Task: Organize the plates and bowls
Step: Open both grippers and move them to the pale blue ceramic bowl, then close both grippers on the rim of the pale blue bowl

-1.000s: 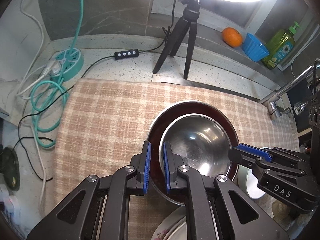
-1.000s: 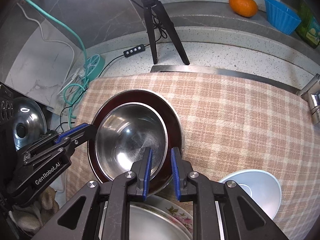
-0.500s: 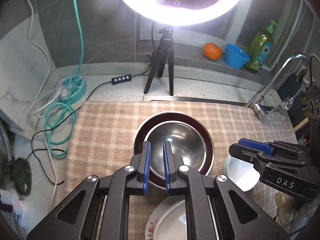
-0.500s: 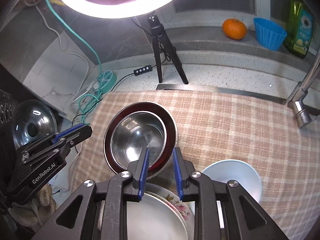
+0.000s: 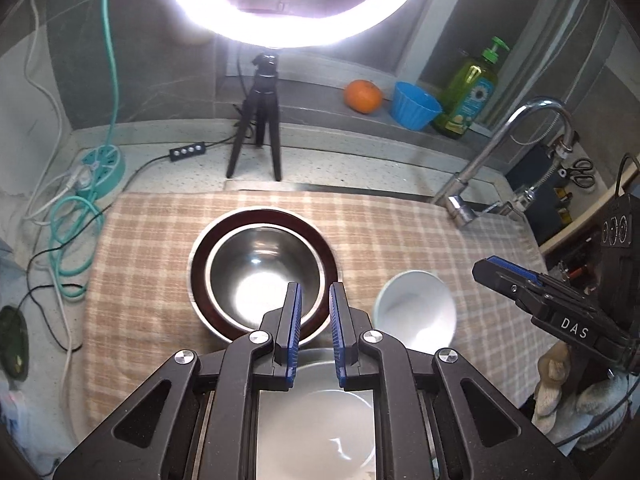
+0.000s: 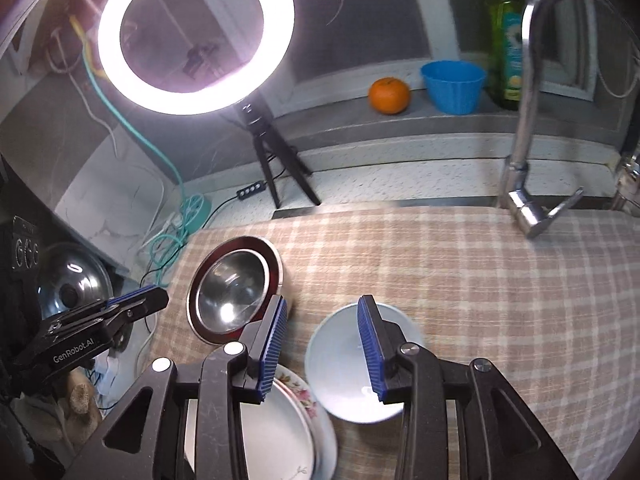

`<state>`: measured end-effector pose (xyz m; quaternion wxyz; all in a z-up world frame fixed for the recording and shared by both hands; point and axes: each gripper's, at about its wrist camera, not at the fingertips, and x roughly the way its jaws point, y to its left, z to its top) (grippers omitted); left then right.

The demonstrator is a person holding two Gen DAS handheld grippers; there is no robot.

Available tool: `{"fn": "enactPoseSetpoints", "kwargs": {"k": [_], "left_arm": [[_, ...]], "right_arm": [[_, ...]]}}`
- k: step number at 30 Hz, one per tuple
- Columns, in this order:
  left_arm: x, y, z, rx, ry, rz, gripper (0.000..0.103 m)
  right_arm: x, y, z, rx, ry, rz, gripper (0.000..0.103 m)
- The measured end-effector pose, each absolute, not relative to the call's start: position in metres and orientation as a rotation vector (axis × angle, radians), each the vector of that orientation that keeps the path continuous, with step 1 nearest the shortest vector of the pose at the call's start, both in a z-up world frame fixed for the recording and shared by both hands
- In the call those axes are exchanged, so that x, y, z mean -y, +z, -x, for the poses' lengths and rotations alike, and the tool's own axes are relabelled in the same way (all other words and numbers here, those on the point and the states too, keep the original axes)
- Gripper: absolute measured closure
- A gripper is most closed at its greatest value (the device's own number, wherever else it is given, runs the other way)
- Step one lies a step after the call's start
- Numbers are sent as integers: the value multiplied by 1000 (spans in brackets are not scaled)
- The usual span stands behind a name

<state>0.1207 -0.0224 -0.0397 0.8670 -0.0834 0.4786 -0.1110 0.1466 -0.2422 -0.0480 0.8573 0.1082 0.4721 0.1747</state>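
Checked cloth covers the surface across mid frame. Steel bowl nests in dark red bowl at center. White bowl sits lower center, floral plate beside it lower left. Right tool wide open, empty, jaws straddling white bowl's left rim. Left tool slightly open, empty, above plate.

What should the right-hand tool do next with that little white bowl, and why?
Probably lower the right gripper so its open jaws straddle the near rim of the white bowl, then close. The jaws are spread wide just above that bowl, which stands alone on the checked cloth, while the steel bowl is already nested in the dark red bowl.
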Motion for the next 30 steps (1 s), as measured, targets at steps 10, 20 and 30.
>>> {"fn": "enactPoseSetpoints", "kwargs": {"k": [10, 20, 30], "left_arm": [[65, -82, -116, -1118, -309, 201, 90], [90, -121, -119, -1205, -309, 238, 90], [92, -133, -132, -1225, -286, 237, 90]], "right_arm": [[286, -70, -136, -1053, 282, -233, 58], [298, -109, -130, -1111, 294, -265, 59], [289, -134, -137, -1165, 317, -270, 73]]}}
